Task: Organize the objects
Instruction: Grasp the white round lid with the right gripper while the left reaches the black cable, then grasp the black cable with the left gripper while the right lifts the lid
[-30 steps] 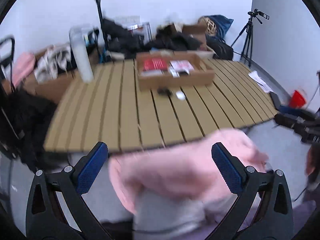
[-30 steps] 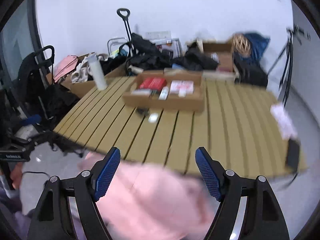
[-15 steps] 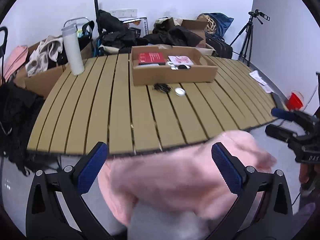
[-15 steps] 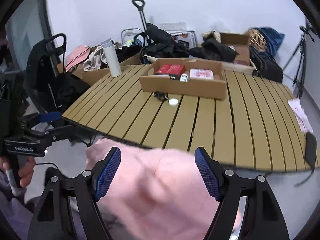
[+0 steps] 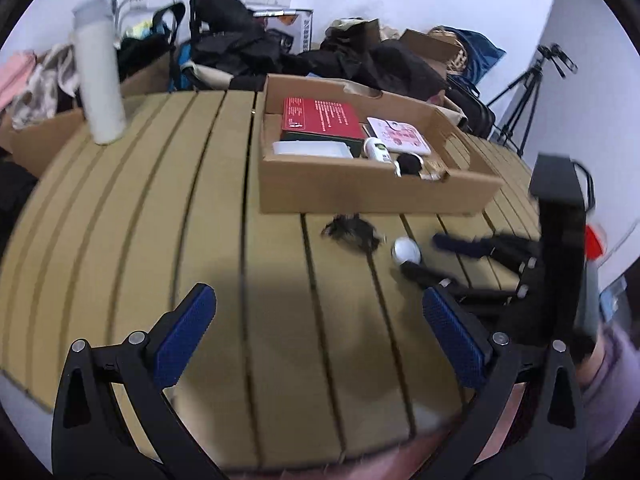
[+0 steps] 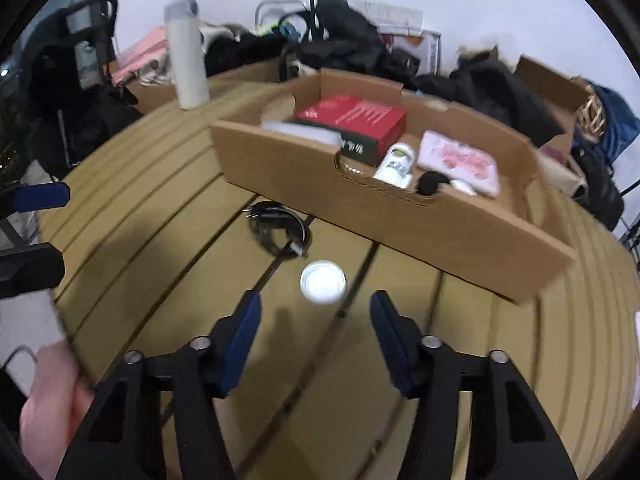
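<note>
A small white round jar (image 6: pixel 323 281) lies on the slatted table (image 6: pixel 168 216) in front of a cardboard box (image 6: pixel 392 216). A coiled black cable (image 6: pixel 280 226) lies just left of it. My right gripper (image 6: pixel 315 312) is open and empty, just short of the jar. In the left wrist view the jar (image 5: pixel 406 251) and cable (image 5: pixel 354 231) lie in front of the box (image 5: pixel 372 192), with the right gripper's fingers (image 5: pixel 460 245) beside the jar. My left gripper (image 5: pixel 318 320) is open and empty above the table's near part.
The box holds a red book (image 5: pixel 322 117), a pink packet (image 5: pixel 398 136), a white bottle (image 6: pixel 396 164) and other small items. A tall white flask (image 5: pixel 98 68) stands at the far left. Bags, clothes and boxes pile behind the table. A tripod (image 5: pixel 524 92) stands at right.
Both grippers have moved forward over the table. The right gripper has come close to the white jar. The pink sleeve has dropped out of the middle of both views.
</note>
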Motion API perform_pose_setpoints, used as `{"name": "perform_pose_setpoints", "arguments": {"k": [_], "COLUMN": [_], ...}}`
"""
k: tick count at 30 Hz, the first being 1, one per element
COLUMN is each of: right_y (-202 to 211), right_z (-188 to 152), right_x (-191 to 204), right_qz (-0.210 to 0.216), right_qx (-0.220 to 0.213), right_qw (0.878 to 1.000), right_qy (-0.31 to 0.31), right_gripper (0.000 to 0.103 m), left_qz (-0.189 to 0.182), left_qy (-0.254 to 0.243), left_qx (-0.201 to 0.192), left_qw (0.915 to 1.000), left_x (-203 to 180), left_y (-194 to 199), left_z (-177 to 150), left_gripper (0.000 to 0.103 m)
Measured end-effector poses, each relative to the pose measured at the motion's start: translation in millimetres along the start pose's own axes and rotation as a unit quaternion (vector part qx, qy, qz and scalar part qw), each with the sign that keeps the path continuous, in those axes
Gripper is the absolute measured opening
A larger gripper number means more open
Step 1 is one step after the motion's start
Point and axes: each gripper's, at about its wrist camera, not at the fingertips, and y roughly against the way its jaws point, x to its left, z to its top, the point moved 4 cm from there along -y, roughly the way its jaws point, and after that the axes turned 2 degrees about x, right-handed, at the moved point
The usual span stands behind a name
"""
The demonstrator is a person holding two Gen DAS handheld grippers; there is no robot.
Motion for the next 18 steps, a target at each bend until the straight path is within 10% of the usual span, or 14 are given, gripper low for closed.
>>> {"name": "perform_pose_setpoints", "arguments": {"k": [2, 12, 18], "right_y": [-14.9, 29.4, 67.7], "right_z": [1.6, -25.7, -36.6], "right_x": [-4.2, -41.8, -47.4], "right_qz": [-0.011, -0.005, 0.014], "right_qx": [0.013, -0.03, -0.049], "right_qw": [1.0, 0.997, 0.994], "right_qy": [-0.003, -0.074, -0.099], "right_gripper": [0.031, 0.031, 0.031], "left_qz": [-0.008, 0.024, 0.073], "left_qy": [0.009, -0.001, -0.044], "left_qx": [0.005, 0.039, 0.032], "left_qw": [0.9999, 0.999, 0.9959], "left_x": [-2.5, -34.5, -46.3], "left_y": [-22.2, -103.8, -105.2], "left_z": [11.0, 35.4, 11.7], "left_gripper": [0.101, 0.091, 0.049]}}
